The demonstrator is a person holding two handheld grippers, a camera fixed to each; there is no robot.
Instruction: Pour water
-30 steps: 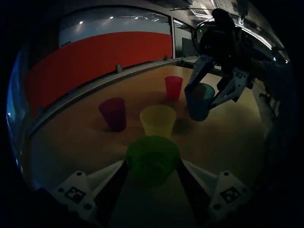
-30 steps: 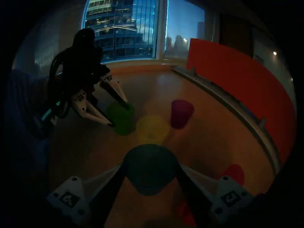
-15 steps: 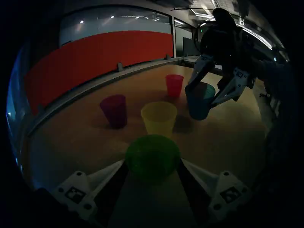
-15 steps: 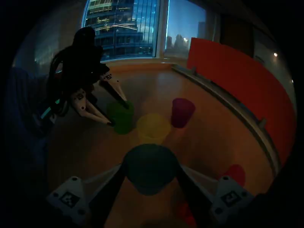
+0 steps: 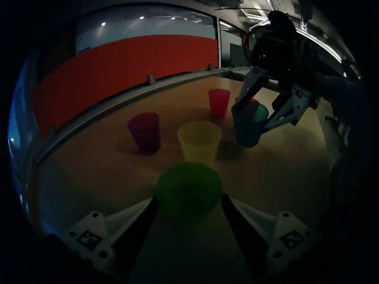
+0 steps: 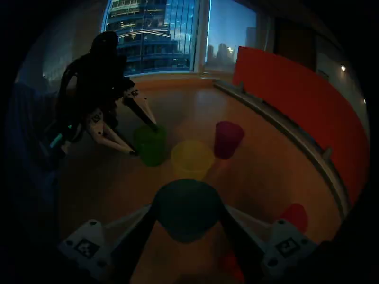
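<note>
- Five cups can be counted on the wooden table (image 5: 94, 161) in the left gripper view. Bare wood lies open at the near left and near right of them.
- A raised rail (image 5: 118, 100) runs along the table's far left edge, below a red wall panel (image 5: 123, 66). In the right gripper view the tabletop stretches far back toward a window (image 6: 156, 33).
- The left gripper (image 5: 188, 199) has its two fingers closed in on both sides of a green cup (image 5: 188, 187), held upright at the near centre.
- The right gripper (image 5: 250, 118) has both fingers pressed against a teal cup (image 5: 247, 130) at the far right. That cup leans slightly and sits just right of the yellow cup (image 5: 199, 141).
- The yellow cup stands free between the two held cups.
- A purple cup (image 5: 144, 132) stands to the left of the yellow cup, apart from it. A red cup (image 5: 218, 102) stands farther off.
- The light is dim, and I cannot tell whether any cup holds water.
- A red shape (image 5: 253, 100) behind the teal cup's rim is mostly hidden and cannot be made out.
- The dark sleeve (image 5: 346, 99) behind the right gripper is cut off at the right.
</note>
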